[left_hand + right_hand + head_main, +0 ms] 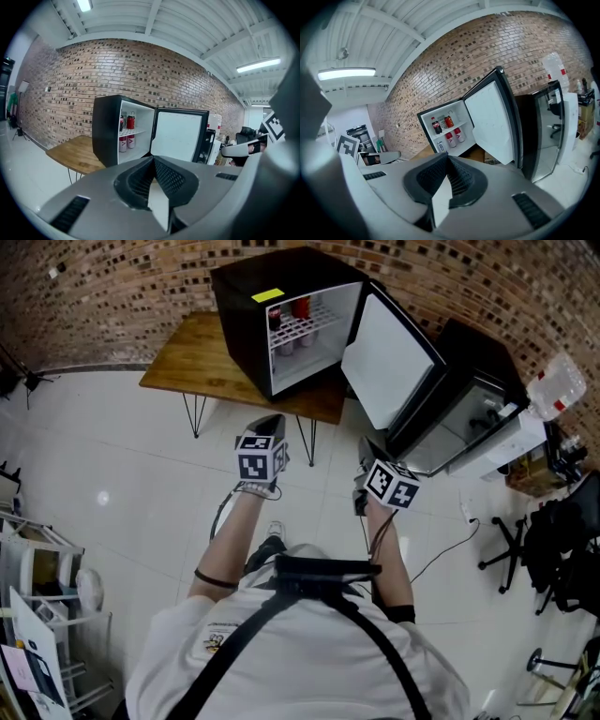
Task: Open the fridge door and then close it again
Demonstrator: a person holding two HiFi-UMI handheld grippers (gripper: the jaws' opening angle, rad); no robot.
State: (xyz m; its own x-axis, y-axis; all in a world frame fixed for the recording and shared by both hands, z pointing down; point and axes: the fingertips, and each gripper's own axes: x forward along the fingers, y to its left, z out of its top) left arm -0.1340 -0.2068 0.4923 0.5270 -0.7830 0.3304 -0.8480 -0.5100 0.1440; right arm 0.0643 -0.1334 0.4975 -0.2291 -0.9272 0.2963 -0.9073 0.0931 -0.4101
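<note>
A small black fridge [246,310] stands on a wooden table [192,357], and its door [389,362] hangs wide open to the right, white inner face showing. Bottles and cans [289,322] sit on its white shelves. My left gripper [270,427] is shut and empty, held in the air short of the table's front edge. My right gripper [367,454] is shut and empty too, below the open door and apart from it. In the left gripper view the fridge [105,136] and door [177,135] lie ahead; in the right gripper view the door [493,123] stands just right of centre.
A second dark cabinet with a glass door [469,399] stands right of the fridge, a water dispenser with its bottle [553,385] beside it. Office chairs [553,540] are at the right, a shelf rack [37,615] at the lower left. A brick wall [112,287] runs behind.
</note>
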